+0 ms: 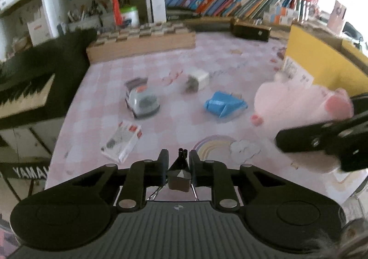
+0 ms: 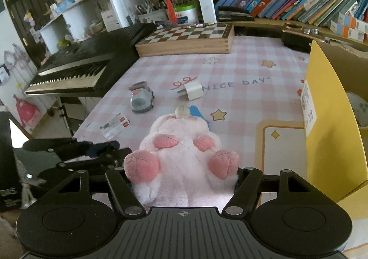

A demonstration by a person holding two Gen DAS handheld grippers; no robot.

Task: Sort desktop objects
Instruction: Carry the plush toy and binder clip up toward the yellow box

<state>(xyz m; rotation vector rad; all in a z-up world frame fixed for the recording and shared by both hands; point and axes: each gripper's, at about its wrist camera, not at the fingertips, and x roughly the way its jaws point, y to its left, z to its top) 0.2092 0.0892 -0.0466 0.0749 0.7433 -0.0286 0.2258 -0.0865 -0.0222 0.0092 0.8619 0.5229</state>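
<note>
We see the left hand-held gripper (image 1: 178, 168) clamped on what looks like a black binder clip (image 1: 180, 172). The right hand-held gripper (image 2: 184, 180) grips a pink plush toy (image 2: 184, 157) above the table (image 2: 241, 70), toy car (image 2: 141, 99) and charger (image 2: 192, 91) beyond.

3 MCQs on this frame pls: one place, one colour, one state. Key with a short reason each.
1. Where does the white charger plug lie?
A. on the chessboard
B. on the checked tablecloth beside the toy car
C. inside the yellow box

2. What colour is the folded paper piece on the table?
A. blue
B. red
C. green

3. What is the left tool doing?
A. standing wide open, empty
B. shut on a black binder clip
C. shut on the plush toy

Key: B, it lies on the cloth just right of the toy car. A, it shows bright blue in the left wrist view. B, the black binder clip sits pinched between the closed fingers.
</note>
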